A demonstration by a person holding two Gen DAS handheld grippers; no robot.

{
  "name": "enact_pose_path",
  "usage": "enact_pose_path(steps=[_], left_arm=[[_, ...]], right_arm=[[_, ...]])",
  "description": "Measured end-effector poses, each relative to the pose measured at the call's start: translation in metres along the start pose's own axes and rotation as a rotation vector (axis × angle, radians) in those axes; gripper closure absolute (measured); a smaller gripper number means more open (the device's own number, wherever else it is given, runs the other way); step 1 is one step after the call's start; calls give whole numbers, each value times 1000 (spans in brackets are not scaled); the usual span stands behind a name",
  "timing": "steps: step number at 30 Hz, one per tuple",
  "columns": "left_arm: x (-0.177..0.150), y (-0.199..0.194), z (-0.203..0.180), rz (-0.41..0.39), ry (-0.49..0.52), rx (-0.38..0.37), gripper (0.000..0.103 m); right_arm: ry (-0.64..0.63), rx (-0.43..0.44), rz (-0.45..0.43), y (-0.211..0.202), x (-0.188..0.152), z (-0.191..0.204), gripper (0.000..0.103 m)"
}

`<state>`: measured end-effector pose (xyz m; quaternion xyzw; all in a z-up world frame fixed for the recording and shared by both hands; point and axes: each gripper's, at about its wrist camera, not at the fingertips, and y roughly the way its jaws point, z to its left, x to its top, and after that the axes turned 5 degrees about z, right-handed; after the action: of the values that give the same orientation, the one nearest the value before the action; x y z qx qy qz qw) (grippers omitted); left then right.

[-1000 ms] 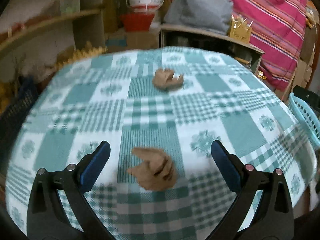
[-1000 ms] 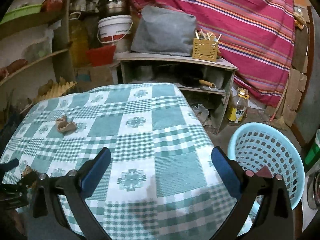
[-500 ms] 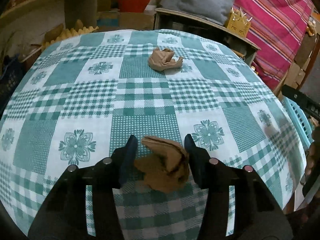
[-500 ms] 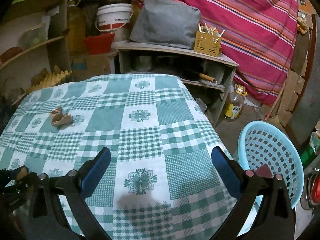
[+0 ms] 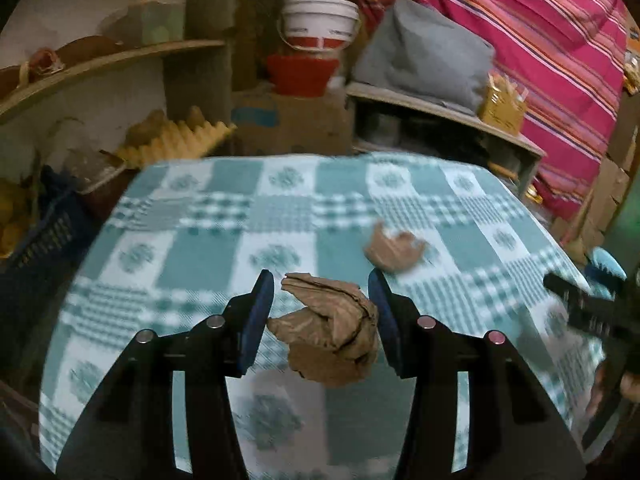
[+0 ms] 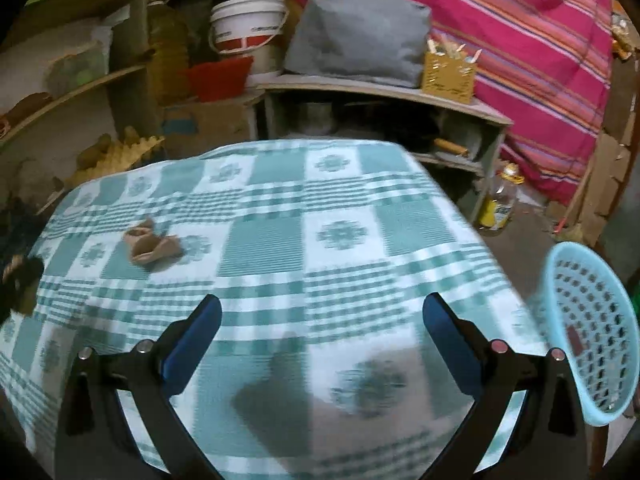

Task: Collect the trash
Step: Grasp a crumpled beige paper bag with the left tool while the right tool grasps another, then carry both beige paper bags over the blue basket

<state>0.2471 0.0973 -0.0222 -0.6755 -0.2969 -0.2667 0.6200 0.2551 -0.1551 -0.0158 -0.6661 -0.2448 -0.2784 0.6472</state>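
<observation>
Your left gripper point(image 5: 322, 320) squeezes brown paper ball point(image 5: 332, 336) between blue pads, ball lifted just off checked tablecloth point(image 5: 200, 256). Second paper ball point(image 5: 394, 250) lies on cloth, farther, a bit right. Your right gripper point(image 6: 320, 344) wide, nothing inside, above near cloth. Blue basket point(image 6: 588, 336) past table's right edge. Shelves, white bucket point(image 6: 248, 26), striped pink cloth point(image 6: 520, 40) far behind. One second ago left jaws stood wide around ball lying on cloth.

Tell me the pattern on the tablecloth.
The tablecloth is a teal-green and white patchwork check with flower-like medallions, clearest in the right wrist view.
</observation>
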Motion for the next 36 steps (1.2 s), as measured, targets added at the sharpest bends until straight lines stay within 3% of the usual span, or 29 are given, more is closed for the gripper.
enact_pose_path(steps=[5, 12, 20, 25, 30, 36], left_arm=[[21, 6, 25, -50, -18, 79, 55], [46, 27, 50, -73, -37, 131, 55], [46, 46, 68, -27, -75, 143, 55], [48, 47, 71, -18, -96, 137, 55], [48, 44, 66, -26, -91, 130, 55], [47, 33, 54, -37, -68, 106, 55]], right_arm=[[-33, 41, 22, 15, 7, 36, 5], [-135, 40, 70, 43, 25, 99, 5], [-198, 37, 136, 83, 40, 145, 5], [-171, 98, 176, 102, 45, 150, 7], [-237, 134, 182, 103, 42, 155, 48], [-273, 134, 130, 78, 43, 140, 48]])
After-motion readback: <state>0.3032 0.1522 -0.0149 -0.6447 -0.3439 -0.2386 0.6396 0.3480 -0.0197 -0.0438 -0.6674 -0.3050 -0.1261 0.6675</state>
